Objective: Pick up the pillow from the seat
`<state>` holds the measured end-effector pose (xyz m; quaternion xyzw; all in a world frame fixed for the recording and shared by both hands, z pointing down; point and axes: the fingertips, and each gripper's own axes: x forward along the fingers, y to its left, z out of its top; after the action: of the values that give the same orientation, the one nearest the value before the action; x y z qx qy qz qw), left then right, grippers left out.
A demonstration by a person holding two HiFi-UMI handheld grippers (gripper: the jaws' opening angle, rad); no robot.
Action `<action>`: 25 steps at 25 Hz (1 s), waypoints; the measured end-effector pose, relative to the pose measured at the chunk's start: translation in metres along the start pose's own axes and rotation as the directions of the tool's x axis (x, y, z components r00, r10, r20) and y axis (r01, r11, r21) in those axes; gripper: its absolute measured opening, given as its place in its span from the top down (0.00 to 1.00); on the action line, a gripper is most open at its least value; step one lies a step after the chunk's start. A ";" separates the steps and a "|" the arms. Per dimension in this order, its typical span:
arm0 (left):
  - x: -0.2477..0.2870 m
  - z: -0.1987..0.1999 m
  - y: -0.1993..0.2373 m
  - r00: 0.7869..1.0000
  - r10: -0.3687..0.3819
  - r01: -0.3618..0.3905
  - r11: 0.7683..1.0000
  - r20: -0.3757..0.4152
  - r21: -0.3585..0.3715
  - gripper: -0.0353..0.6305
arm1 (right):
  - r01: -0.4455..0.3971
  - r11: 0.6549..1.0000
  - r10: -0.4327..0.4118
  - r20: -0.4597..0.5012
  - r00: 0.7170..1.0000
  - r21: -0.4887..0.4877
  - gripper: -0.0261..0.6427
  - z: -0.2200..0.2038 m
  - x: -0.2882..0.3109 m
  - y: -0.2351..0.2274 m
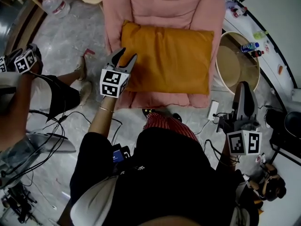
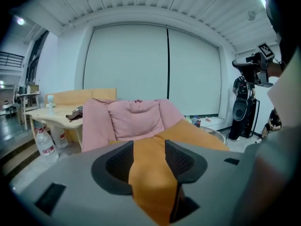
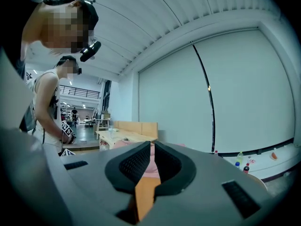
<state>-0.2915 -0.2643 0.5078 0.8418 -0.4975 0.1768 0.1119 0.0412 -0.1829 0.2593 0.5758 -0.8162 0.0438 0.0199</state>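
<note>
Grey marbled floor (image 1: 61,41) surrounds a pink armchair (image 1: 160,6) whose seat carries the orange pillow (image 1: 169,60), lying flat. The person's left claw (image 1: 127,55) sits at the pillow's left edge with its jaws apart, and the orange fabric lies directly ahead, filling the gap between them. It is unclear whether the pads touch it. The right claw (image 1: 243,84) is closed on nothing and level, with the pillow well off to its left.

Bright even daylight, fisheye edges, sharp
</note>
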 end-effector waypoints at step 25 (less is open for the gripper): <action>0.032 -0.074 0.033 0.984 -0.011 -0.020 0.985 -0.176 -0.174 0.58 | 0.051 0.997 -0.048 -0.062 0.997 0.050 0.93 -0.012 0.015 0.000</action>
<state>-0.3200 -0.2784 0.5890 0.8086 -0.5012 0.2067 0.2287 0.0358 -0.1960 0.2724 0.5945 -0.7993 0.0820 0.0310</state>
